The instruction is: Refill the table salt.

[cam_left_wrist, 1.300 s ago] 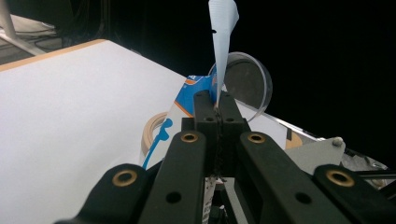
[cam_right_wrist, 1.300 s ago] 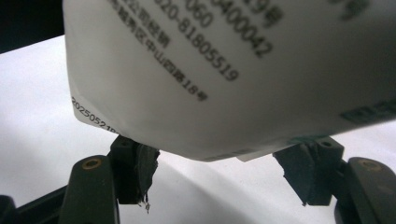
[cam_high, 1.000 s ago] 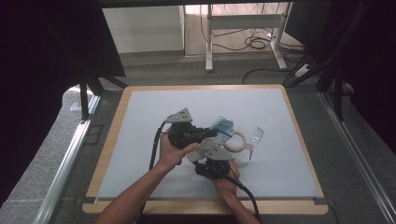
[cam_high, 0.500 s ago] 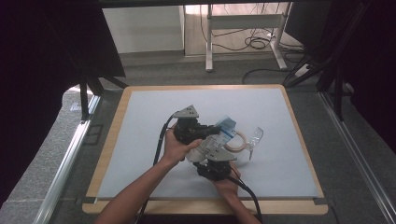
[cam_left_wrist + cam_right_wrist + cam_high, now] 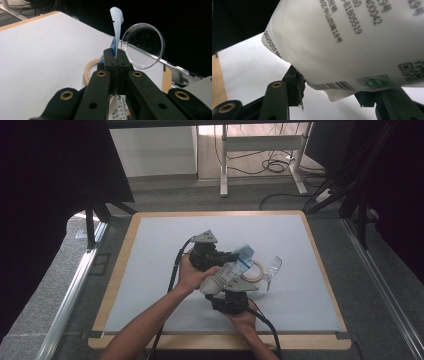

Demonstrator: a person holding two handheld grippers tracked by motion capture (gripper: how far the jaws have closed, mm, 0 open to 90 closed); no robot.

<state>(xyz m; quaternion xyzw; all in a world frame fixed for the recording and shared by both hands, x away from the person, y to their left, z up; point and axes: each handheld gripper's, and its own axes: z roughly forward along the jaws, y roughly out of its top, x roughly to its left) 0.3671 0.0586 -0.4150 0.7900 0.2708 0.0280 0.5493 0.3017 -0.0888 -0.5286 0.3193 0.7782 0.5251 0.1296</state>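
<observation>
A white pouch (image 5: 227,271) with a blue top edge is held up over the table between both hands. My left gripper (image 5: 239,255) is shut on that blue top strip (image 5: 117,22), which stands up out of its closed jaws (image 5: 116,56). My right gripper (image 5: 227,289) comes from below. In the right gripper view the pouch's printed bottom (image 5: 352,42) lies between its jaws (image 5: 331,92). They have just been closing, and the pads now press on the lower seam.
A tape roll (image 5: 256,270) lies flat on the white mat (image 5: 160,245) just right of the pouch. Beside the roll sits a clear plastic cup (image 5: 273,266); the left gripper view shows both roll (image 5: 88,71) and cup (image 5: 143,45). A wooden rim borders the mat.
The left hand has drifted slightly right and away, taking the pouch's top with it. The right hand has kept its place under the pouch.
</observation>
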